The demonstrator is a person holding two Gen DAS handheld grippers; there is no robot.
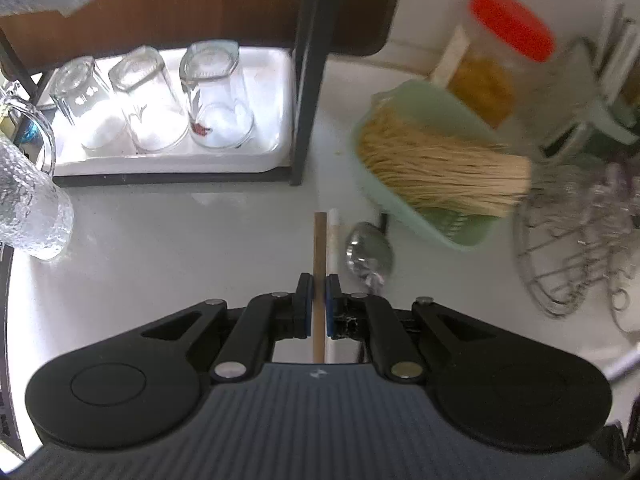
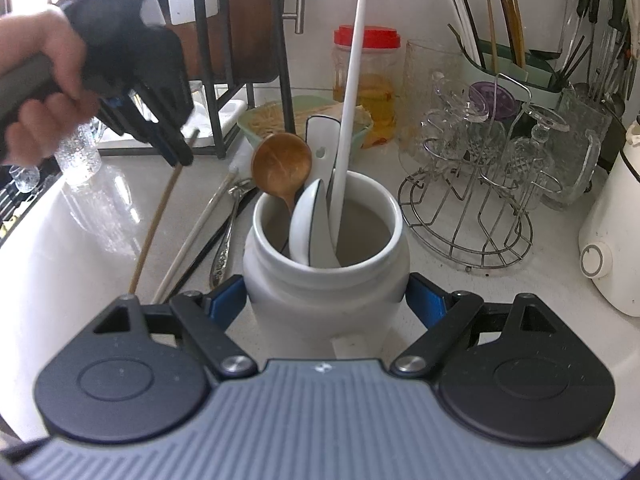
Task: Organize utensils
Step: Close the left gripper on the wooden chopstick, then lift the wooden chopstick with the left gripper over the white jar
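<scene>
Pinching a wooden chopstick (image 1: 319,248) between their blue pads, the left fingers (image 1: 319,304) are clenched on it, its far end slanting down to the white surface (image 1: 180,240). A white chopstick (image 1: 333,240) and a metal spoon (image 1: 368,254) lie just beside it. The right fingers (image 2: 326,300) clasp a white ceramic jar (image 2: 326,280) on both sides; it holds a wooden spoon (image 2: 282,168), ceramic spoons and a long white handle.

Upturned glasses (image 1: 154,100) on white tray (image 1: 276,152); red-lidded jar (image 2: 366,80); wire rack (image 2: 468,208).
</scene>
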